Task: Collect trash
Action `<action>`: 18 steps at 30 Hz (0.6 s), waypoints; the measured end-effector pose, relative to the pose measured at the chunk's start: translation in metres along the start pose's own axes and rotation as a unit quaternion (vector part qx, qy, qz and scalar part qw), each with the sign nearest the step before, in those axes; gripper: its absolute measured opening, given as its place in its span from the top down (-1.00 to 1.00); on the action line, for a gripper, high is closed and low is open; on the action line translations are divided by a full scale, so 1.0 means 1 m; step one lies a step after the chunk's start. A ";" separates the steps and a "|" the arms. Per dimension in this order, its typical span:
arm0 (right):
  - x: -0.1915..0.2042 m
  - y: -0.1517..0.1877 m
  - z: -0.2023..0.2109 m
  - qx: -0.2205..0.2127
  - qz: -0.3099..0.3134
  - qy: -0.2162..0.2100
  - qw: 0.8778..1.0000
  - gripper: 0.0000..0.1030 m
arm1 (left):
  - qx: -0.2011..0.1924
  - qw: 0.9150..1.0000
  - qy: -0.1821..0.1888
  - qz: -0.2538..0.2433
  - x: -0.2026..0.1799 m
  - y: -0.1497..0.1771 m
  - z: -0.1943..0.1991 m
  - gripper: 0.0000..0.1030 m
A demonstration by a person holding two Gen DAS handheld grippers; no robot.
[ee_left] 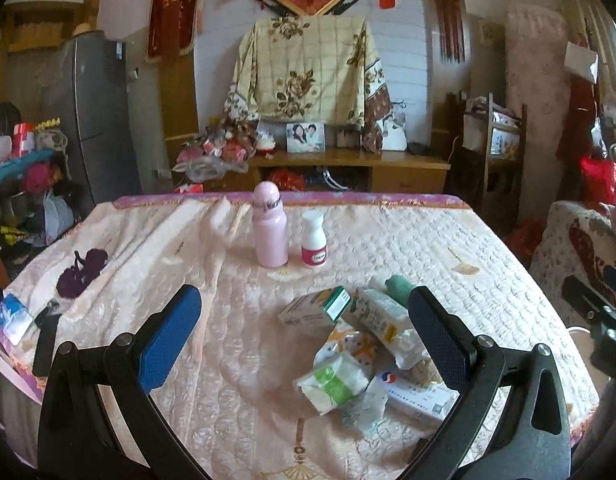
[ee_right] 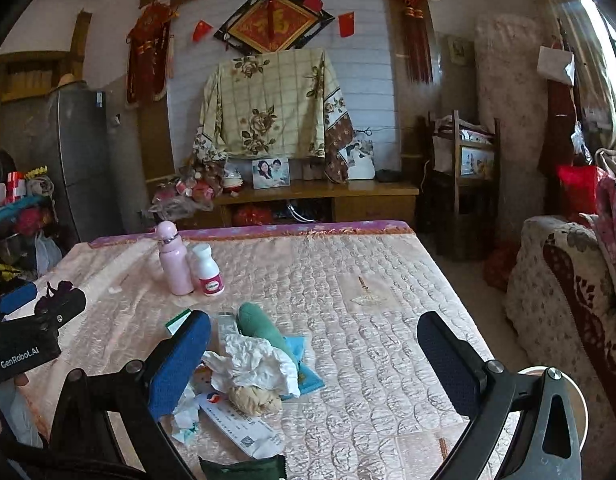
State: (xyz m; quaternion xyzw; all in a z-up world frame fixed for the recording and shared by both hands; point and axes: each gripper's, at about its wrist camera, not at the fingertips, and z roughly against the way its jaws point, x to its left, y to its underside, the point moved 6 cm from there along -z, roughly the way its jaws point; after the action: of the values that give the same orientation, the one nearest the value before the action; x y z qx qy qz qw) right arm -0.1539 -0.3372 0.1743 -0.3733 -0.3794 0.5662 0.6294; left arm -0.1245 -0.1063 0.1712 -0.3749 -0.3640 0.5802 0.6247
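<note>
— Blue-padded fingers (ee_left: pixel 172 336) of the left gripper (ee_left: pixel 304 344) sit closest to the lens, spread wide apart with nothing between the pads.

— And the trash?

— Heaped on the quilted pink bed cover (ee_left: pixel 236 360), toward the right finger. A green-and-white wrapper (ee_left: pixel 332 384) lies at the front, a small green-ended box (ee_left: pixel 316 308) behind it, a long white packet (ee_left: pixel 382 316) tilted beside that, and a flat white carton (ee_left: pixel 420 396) under the heap's right edge.

— What about the right gripper (ee_right: pixel 314 364)?

— Its fingers (ee_right: pixel 180 364) are likewise wide apart and hold nothing. The heap lies by its left finger: crumpled white paper (ee_right: pixel 256 360) on top, a tan wad (ee_right: pixel 254 398) just in front of it, a green tube (ee_right: pixel 260 326) behind, and a teal packet (ee_right: pixel 308 376) partly beneath the paper. The flat white carton (ee_right: pixel 244 428) runs toward the camera.

— Anything standing upright?

— A pink bottle (ee_left: pixel 270 232) and a white pill bottle (ee_left: pixel 314 240) with a pink label, side by side, farther back on the bed and well apart from the heap.

— And at the left edge?

— A dark purple cloth item (ee_left: pixel 82 272) lies on the cover; I cannot tell what it is. In the right wrist view the other gripper's black body (ee_right: pixel 24 340) shows at the left.
</note>
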 end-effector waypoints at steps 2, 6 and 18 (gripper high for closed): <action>0.001 0.001 -0.001 0.000 -0.002 -0.001 1.000 -0.99 | -0.007 1.000 0.001 -0.001 -0.002 -0.001 0.004 -0.99; 0.000 0.003 -0.001 -0.004 -0.005 0.001 1.000 -0.99 | -0.010 1.000 0.006 0.002 -0.005 -0.001 0.005 -0.99; 0.002 -0.001 0.002 -0.020 -0.002 0.006 1.000 -0.99 | -0.021 1.000 0.001 0.006 -0.013 -0.001 0.008 -0.99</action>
State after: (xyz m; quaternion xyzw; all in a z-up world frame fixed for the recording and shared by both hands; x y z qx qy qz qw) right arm -0.1548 -0.3351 0.1759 -0.3886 -0.3873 0.5550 0.6252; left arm -0.1320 -0.1187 0.1753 -0.3906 -0.3727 0.5763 0.6136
